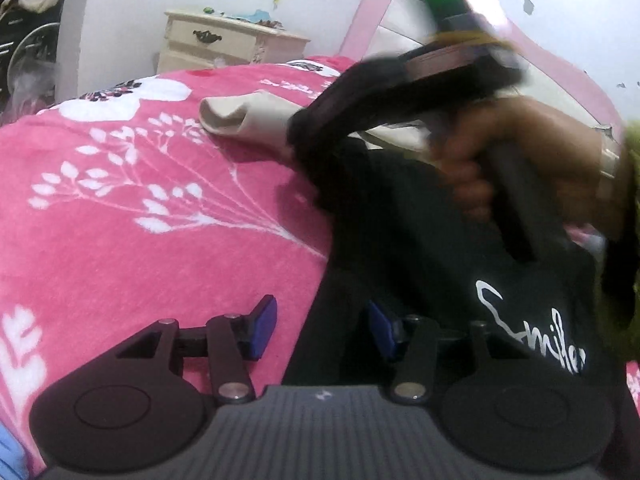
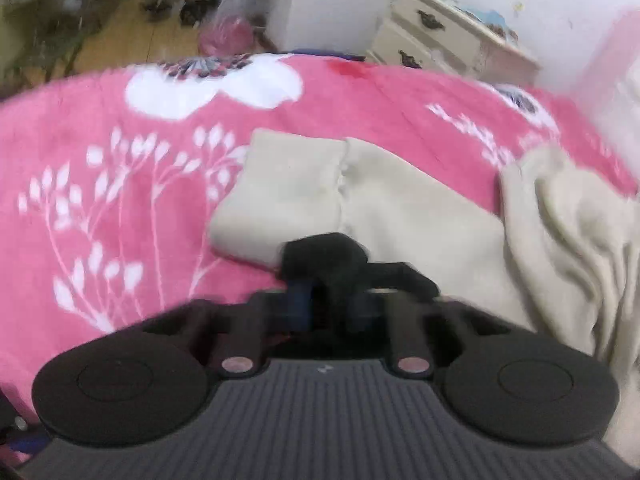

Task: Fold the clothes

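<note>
A black T-shirt (image 1: 420, 248) with white lettering lies on the pink floral blanket (image 1: 140, 208). My left gripper (image 1: 322, 330) is open, its blue pads astride the shirt's left edge, low over the bed. My right gripper (image 2: 328, 308) is shut on a bunch of the black shirt (image 2: 324, 256) and lifts it; in the left wrist view it (image 1: 308, 136) is above the shirt with black cloth hanging from it. A cream garment (image 2: 360, 200) lies behind, its sleeve (image 1: 240, 116) pointing left.
A cream nightstand (image 1: 224, 44) stands beyond the bed by the white wall. A pink headboard (image 1: 376, 4) rises at the back right. Floor clutter and a pink bag (image 2: 228, 32) lie past the bed's far edge.
</note>
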Motion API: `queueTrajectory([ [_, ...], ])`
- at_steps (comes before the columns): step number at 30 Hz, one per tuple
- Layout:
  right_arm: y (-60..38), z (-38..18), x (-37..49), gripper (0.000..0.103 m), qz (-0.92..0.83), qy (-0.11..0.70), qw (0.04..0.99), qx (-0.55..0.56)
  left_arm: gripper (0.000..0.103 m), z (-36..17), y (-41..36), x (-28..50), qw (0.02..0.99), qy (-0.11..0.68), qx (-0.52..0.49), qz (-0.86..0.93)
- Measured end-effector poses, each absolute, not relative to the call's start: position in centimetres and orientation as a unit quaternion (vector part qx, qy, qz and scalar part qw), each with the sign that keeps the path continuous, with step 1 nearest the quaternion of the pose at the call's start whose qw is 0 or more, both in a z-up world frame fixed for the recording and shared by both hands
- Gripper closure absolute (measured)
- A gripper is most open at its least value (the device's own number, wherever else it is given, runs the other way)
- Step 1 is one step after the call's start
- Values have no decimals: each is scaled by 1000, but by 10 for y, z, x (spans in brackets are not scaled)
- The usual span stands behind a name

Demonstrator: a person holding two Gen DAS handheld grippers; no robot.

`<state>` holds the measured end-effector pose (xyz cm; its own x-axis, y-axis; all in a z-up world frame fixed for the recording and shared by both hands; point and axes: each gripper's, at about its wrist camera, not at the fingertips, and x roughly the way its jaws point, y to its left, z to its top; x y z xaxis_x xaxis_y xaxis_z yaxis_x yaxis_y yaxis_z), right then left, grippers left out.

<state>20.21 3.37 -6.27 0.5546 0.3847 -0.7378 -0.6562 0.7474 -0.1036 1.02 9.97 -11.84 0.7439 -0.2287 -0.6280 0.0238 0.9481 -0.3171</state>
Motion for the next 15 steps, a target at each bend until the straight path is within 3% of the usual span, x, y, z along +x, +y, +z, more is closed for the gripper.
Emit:
queueTrajectory([
  [5,-94,-34,161,94,275,315,901,120,52,-119,100,10,923,351,-140,-76],
  [9,-186,-70,125,90,221,297,868,331,51,-119,101,12,922,353,-137,-83],
  [15,-241,-120,108,88,138,311,817,465,51,-113,97,15,921,352,-136,-90],
])
